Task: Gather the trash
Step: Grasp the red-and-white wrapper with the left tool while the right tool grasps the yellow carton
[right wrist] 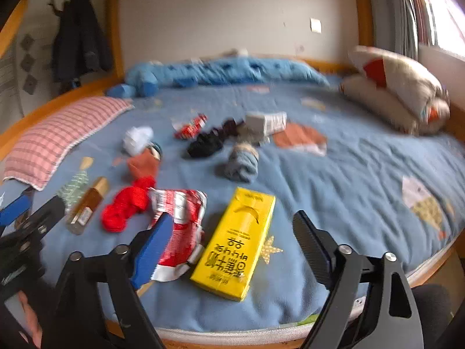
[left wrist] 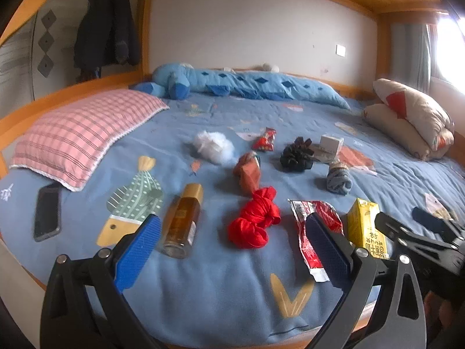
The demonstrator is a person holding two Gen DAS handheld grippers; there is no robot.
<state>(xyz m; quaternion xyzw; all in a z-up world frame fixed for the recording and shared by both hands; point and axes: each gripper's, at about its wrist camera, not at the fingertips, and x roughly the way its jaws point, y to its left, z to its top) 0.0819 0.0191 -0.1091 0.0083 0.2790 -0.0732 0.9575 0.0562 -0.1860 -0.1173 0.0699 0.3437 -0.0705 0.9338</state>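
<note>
A yellow drink carton [right wrist: 236, 244] lies near the bed's front edge, between the spread fingers of my open, empty right gripper [right wrist: 229, 232]. A crumpled red and silver wrapper [right wrist: 180, 226] lies just left of it, under the blue left pad. My left gripper [left wrist: 232, 238] is open and empty above the blue bedspread, with a knotted red cloth [left wrist: 255, 221] between its fingers. The wrapper [left wrist: 314, 229] and carton [left wrist: 366, 226] lie to its right. A small red snack packet [left wrist: 265, 139] and white crumpled stuff [left wrist: 214, 144] lie farther back.
An amber glass bottle [left wrist: 183, 218] and a phone [left wrist: 47, 211] lie at left, near a pink plaid pillow [left wrist: 81, 133]. Rolled socks [left wrist: 338, 178], an orange sock roll [left wrist: 248, 171], a black cloth [left wrist: 296, 154] and a white box [left wrist: 331, 144] sit mid-bed. Folded quilts [left wrist: 412, 119] are at right.
</note>
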